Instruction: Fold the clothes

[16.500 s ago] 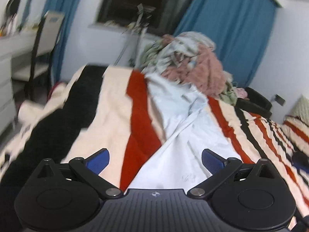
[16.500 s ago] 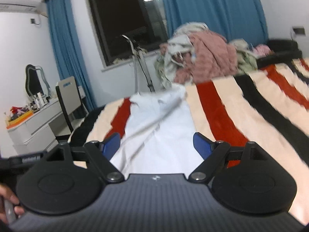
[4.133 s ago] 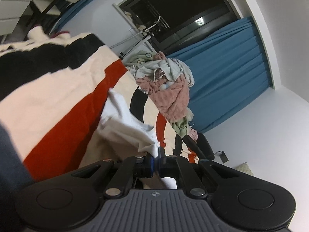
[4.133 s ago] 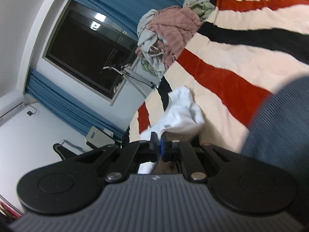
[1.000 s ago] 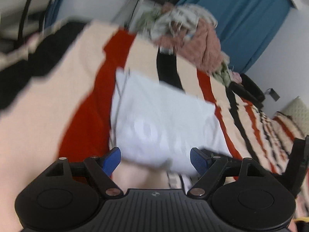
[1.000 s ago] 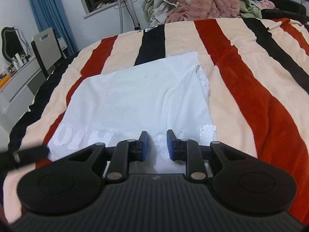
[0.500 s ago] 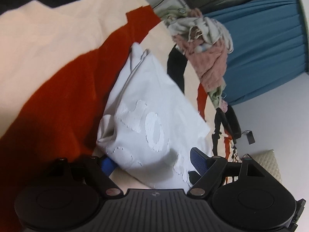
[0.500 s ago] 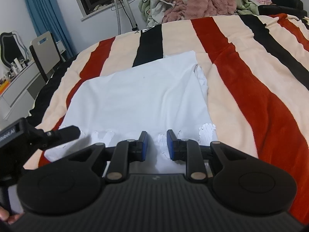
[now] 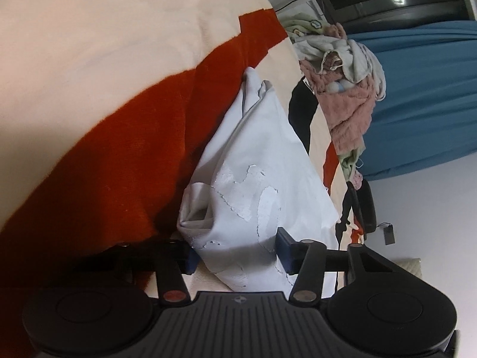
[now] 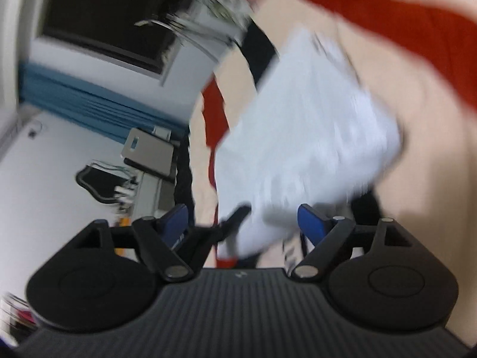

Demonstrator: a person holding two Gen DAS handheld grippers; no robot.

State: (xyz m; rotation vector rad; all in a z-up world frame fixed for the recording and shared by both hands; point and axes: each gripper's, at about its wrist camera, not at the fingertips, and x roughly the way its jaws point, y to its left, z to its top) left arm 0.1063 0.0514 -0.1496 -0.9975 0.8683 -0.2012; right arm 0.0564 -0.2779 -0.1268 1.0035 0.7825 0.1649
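My left gripper (image 9: 237, 250) has its jaws apart around a bunched corner of the pale blue shirt (image 9: 262, 155), which lies rumpled with cracked white lettering on the striped blanket (image 9: 104, 125), while my right gripper (image 10: 243, 223) gapes wide at the shirt's near edge.

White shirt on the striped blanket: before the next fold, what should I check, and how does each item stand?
1. Left gripper around the white shirt's near corner: ok, cloth bunched between its open fingers.
2. Left grip closed: not ok.
3. Right gripper open: ok.
4. Right gripper lined up on the shirt edge: cannot tell, right wrist view blurred.
5. Shirt lying flat on the striped blanket: not ok, near corner crumpled.
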